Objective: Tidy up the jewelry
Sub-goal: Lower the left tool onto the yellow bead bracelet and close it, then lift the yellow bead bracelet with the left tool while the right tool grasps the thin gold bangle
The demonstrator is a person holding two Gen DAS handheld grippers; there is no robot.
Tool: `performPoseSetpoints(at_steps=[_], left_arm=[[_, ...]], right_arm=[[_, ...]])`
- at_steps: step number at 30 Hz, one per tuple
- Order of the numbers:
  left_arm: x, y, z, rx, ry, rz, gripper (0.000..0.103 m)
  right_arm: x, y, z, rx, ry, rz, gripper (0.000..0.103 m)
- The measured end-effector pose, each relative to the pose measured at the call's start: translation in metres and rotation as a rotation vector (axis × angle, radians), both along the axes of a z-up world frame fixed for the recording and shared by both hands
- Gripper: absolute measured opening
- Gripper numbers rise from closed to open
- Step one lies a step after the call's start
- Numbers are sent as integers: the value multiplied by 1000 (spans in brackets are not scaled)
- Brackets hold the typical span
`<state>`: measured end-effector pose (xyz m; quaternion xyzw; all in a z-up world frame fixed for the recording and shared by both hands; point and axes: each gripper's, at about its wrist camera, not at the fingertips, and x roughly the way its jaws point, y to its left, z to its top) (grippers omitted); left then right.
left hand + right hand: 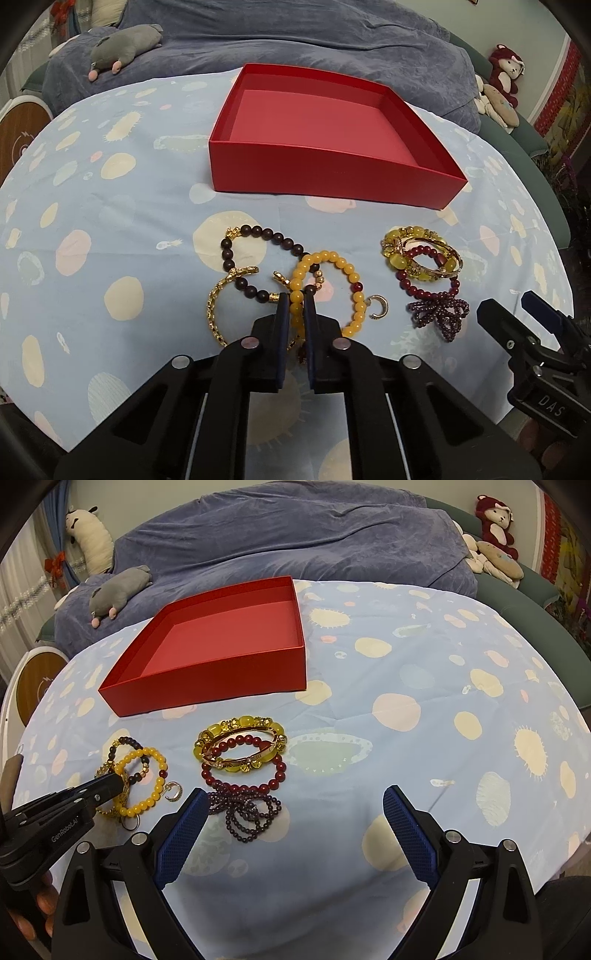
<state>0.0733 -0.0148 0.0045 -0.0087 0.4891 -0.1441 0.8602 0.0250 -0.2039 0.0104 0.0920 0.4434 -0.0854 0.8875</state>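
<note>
- The red box (pixel 332 173) stands at the far side of the surface (pixel 110 229), and its inside is bare, so no jewelry is put away yet.
- The left claw (pixel 296 308) is nearly closed around the near-left part of the yellow bead bracelet (pixel 343 269); the beads sit between the two pads. I judge this is the first pick, with the bracelet not yet lifted from the cloth.
- In the same near-left group lie the dark bead bracelet (pixel 258 236) and a gold chain bracelet (pixel 216 314), overlapping each other, and a small crescent charm (pixel 378 308) hangs at the right of the yellow one.
- To the right is a second pile: a yellow stone bracelet (pixel 240 725) with a rose-gold bangle (pixel 243 751) and a red bead bracelet (pixel 255 775) stacked on it, and a purple bead strand (pixel 243 812) just in front.
- The right claw (pixel 295 812) is spread wide and holds nothing; its left pad is just beside the purple strand.
- What is left, in my judgement, is almost everything: all pieces must still go in the box.
</note>
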Motion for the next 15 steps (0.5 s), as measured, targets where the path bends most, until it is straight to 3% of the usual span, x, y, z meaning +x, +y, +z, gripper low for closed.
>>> performPoseSetpoints(at_steps=[7, 15], left_arm=[[-6, 3, 15, -41, -27, 3, 7], [-3, 0, 22, -30, -43, -4, 7]], right_arm=[[2, 1, 3, 13, -3, 9, 90], [26, 1, 8, 61, 2, 25, 77]])
